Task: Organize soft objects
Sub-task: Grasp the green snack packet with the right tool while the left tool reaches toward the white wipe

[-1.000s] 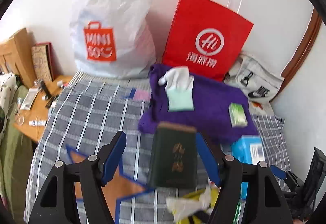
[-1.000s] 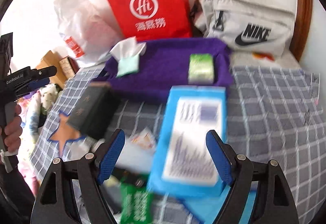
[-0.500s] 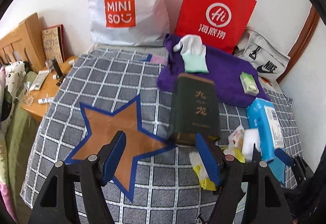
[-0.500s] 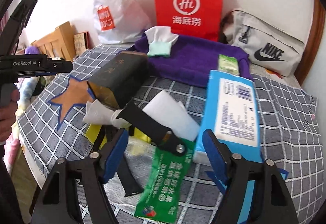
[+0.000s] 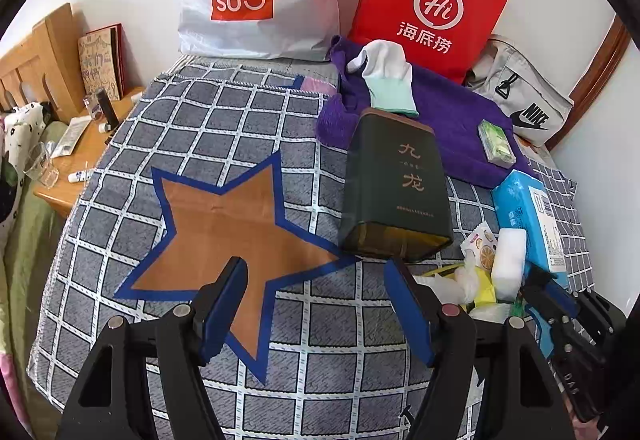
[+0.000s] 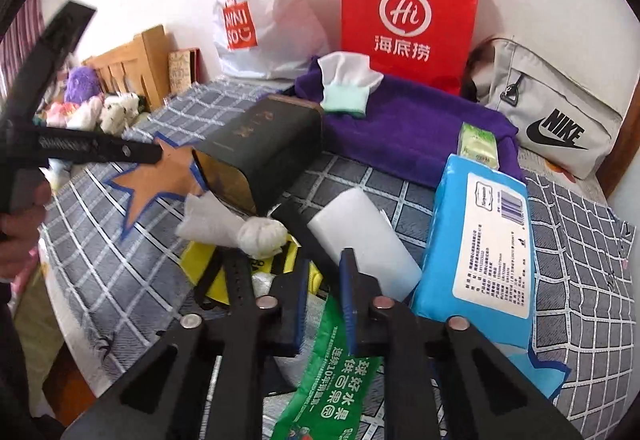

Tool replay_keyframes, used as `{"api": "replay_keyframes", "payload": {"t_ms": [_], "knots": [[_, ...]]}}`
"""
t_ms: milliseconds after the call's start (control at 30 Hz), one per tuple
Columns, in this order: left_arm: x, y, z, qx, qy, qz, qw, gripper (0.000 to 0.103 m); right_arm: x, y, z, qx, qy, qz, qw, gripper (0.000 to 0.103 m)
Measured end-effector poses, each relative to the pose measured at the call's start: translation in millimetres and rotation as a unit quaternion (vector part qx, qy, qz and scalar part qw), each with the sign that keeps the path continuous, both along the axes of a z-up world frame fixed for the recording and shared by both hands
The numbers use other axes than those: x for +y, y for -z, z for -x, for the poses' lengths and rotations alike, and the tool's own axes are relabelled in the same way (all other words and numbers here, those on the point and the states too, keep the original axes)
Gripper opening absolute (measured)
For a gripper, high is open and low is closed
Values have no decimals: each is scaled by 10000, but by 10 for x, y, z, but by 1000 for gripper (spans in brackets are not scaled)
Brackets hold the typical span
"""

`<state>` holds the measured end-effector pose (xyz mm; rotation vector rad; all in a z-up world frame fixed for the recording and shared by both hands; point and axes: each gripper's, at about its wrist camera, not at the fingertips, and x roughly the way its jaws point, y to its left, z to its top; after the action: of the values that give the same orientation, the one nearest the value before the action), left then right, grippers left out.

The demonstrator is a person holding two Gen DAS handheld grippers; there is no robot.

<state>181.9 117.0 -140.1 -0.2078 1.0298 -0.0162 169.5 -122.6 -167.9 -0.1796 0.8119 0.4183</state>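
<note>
Blue-padded fingers of the left gripper stand wide apart with nothing between them over the grey checked bedspread and its brown star patch, just short of the dark green rectangular tin lying flat, beyond which a white-and-mint fabric glove rests on the folded purple towel. From the right wrist, the right gripper is closing its jaws to a narrow gap above the green plastic wrapper; whether they pinch anything I cannot tell, with the white foam block and blue tissue pack just beside them.
</note>
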Motion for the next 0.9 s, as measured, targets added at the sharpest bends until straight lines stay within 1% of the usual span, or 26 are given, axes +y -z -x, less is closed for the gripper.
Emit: {"api": "replay_keyframes", "payload": {"t_ms": [33, 200, 267, 433, 500, 567, 633, 667, 767, 800, 833, 900], "knots": [[-7, 0, 13, -1, 0, -2, 10000, 69, -27, -22, 1, 34, 28, -110, 9999, 10], [-51, -37, 91, -62, 45, -27, 10000, 69, -100, -16, -33, 77, 258, -223, 9994, 7], [-75, -45, 116, -79, 68, -5, 9999, 69, -157, -51, -35, 76, 314, -388, 9987, 5], [-163, -46, 134, -90, 107, 82, 9999, 69, -308, -192, -28, -135, 436, -813, 9956, 3], [-225, -45, 140, -88, 192, 146, 9997, 69, -346, -229, -28, -185, 425, -844, 9953, 3], [-293, -35, 142, -81, 256, 108, 9996, 69, -380, -256, -10, -229, 426, -836, 9953, 3], [-351, -14, 137, -48, 301, 68, 9995, 69, -423, -260, 14, -191, 421, -831, 9955, 3], [-378, -3, 130, -28, 315, 61, 9995, 69, -448, -207, 12, -47, 368, -857, 9956, 3], [-452, 17, 122, 14, 364, 36, 9993, 69, -454, -126, 13, 74, 422, -738, 9964, 7], [-478, 16, 120, 14, 394, 6, 9992, 69, -458, -34, 10, 207, 409, -688, 9966, 7], [-500, 12, 121, 12, 414, -24, 9991, 69, -458, -34, 10, 207, 409, -688, 9966, 10], [-532, 14, 118, 20, 443, -61, 9990, 69, -447, 36, 16, 286, 405, -604, 9969, 23]]}}
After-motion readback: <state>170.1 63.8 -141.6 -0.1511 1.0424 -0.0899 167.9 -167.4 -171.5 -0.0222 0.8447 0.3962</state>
